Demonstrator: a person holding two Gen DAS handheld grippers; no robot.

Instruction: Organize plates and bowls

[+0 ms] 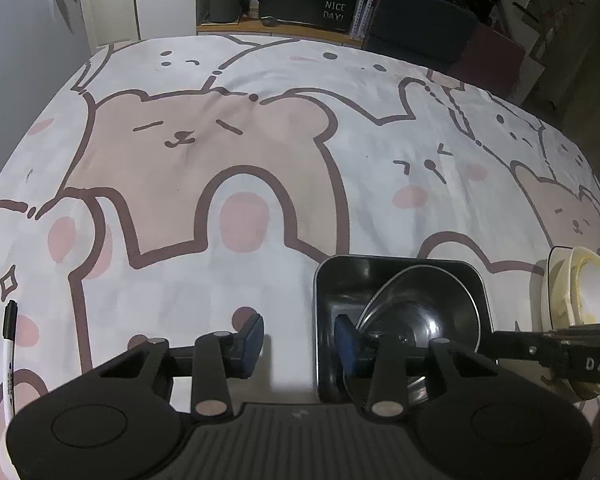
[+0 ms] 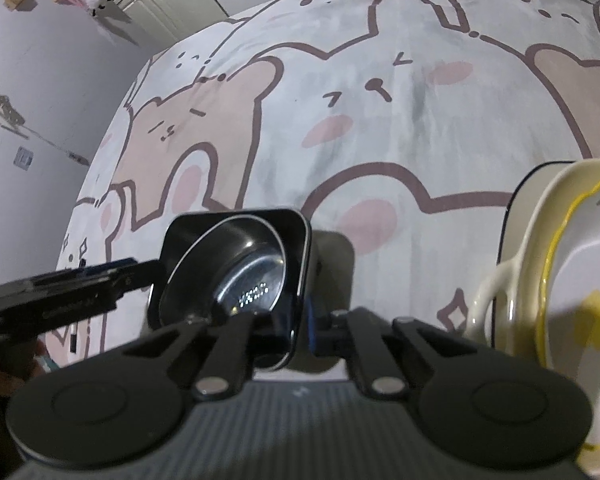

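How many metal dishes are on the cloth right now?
2: a square dark tray held at its right wall by the right gripper, and a round metal bowl tilted inside it. Anything beneath them would be hidden.

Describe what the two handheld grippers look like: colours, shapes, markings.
Both are alike: the left gripper and right gripper have matte black scissor-like link arms with silver round pivot pins, blue pads on the fingertips, and a grey ribbed base. White lettering runs along the side of the right gripper's finger.
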